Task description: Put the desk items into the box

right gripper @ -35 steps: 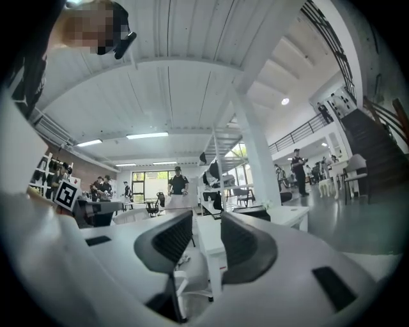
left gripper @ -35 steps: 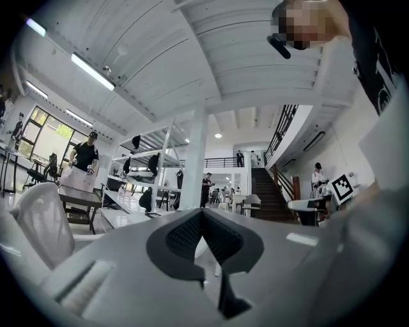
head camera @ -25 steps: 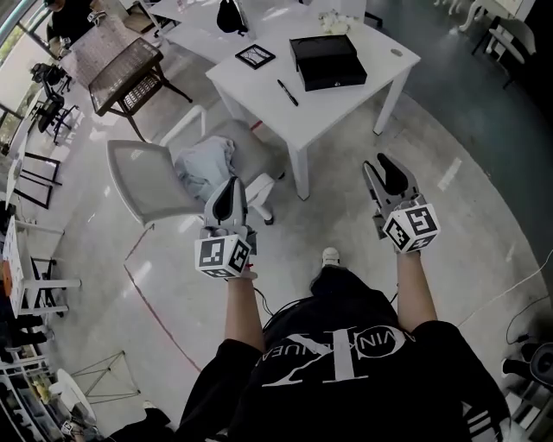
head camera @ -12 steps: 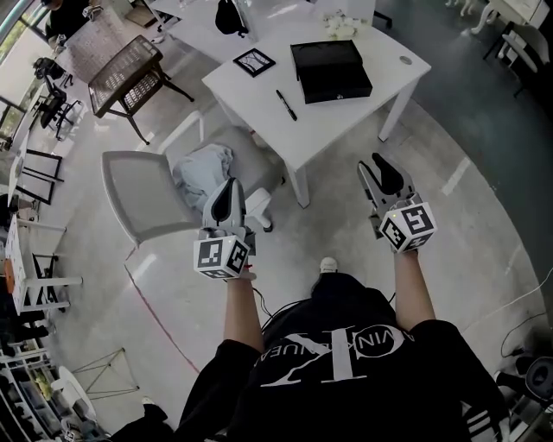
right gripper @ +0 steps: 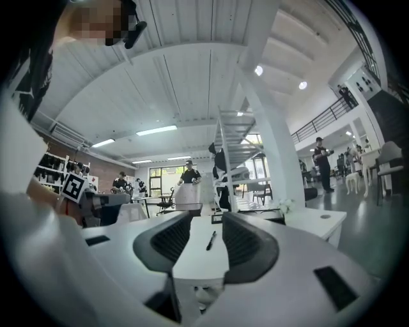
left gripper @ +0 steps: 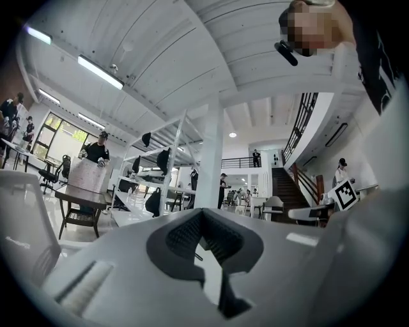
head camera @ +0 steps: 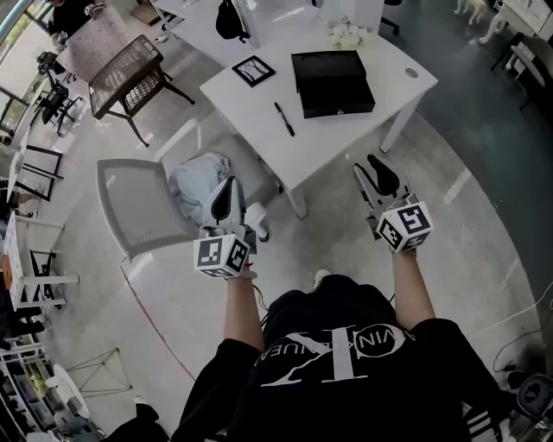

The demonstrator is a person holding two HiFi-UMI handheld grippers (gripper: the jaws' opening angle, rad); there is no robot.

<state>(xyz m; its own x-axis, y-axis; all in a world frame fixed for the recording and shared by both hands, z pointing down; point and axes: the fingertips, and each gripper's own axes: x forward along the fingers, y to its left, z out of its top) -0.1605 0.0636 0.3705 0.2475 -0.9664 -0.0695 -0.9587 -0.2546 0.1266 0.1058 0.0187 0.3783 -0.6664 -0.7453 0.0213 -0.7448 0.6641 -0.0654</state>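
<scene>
A white table [head camera: 346, 129] stands ahead of me. On it lie an open black box [head camera: 333, 82], a black pen [head camera: 283, 119], a small black-and-white framed card [head camera: 254, 70] and a cluster of small white items [head camera: 346, 33]. My left gripper [head camera: 230, 188] hangs short of the table over a grey chair, shut and holding nothing. My right gripper [head camera: 371, 170] is open and empty, just before the table's near edge. In the right gripper view the pen [right gripper: 211, 240] shows between the jaws, far off on the table [right gripper: 313, 220]. The left gripper [left gripper: 203, 216] points at distant shelving.
A grey chair [head camera: 138, 207] with a pale cloth [head camera: 200, 177] on its seat stands left of the table. A wicker chair [head camera: 121, 73] and a second white table holding a black bag [head camera: 229, 17] lie farther back. People stand in the distance.
I have stepped nearer the table; it and the chair have shifted slightly in view. Both grippers keep their pose and jaw state.
</scene>
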